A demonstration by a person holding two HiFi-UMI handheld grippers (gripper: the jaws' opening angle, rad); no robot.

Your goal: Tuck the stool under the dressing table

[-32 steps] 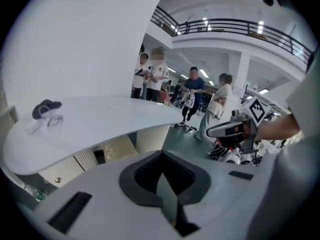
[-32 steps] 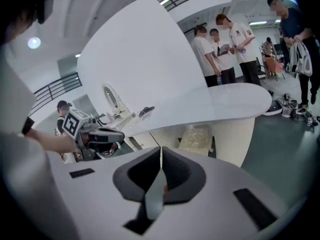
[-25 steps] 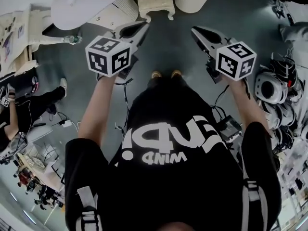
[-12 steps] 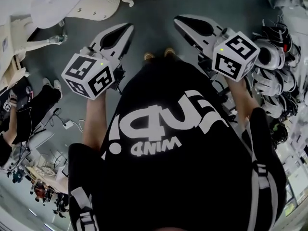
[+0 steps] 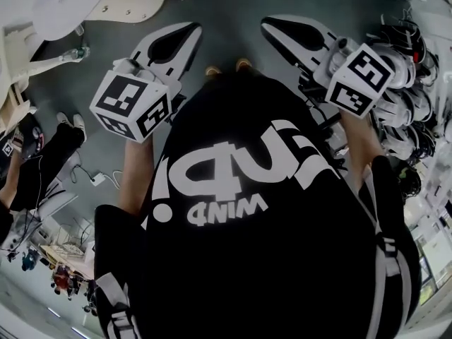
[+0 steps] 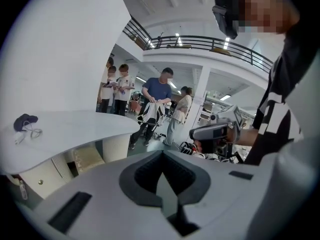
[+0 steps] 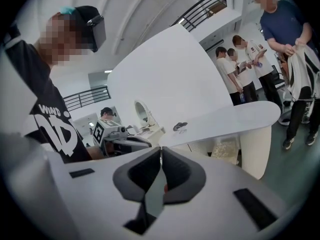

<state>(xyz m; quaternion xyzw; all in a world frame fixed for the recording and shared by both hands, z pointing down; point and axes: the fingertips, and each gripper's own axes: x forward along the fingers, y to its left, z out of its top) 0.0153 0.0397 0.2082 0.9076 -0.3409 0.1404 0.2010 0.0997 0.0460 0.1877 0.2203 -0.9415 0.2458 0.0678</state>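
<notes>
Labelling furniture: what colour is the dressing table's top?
Plain white; dressing table top shows best in the right gripper view.

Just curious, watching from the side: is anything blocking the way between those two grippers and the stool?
Nothing visible. Only bare floor lies between the left gripper, the right gripper and the stool, which sits under the dressing table.

White "WIND" on the person's black T-shirt (image 5: 261,260), below larger stylised lettering.

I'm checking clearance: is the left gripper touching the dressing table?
Apart. The head view shows a stretch of grey floor between the left gripper and the dressing table.
</notes>
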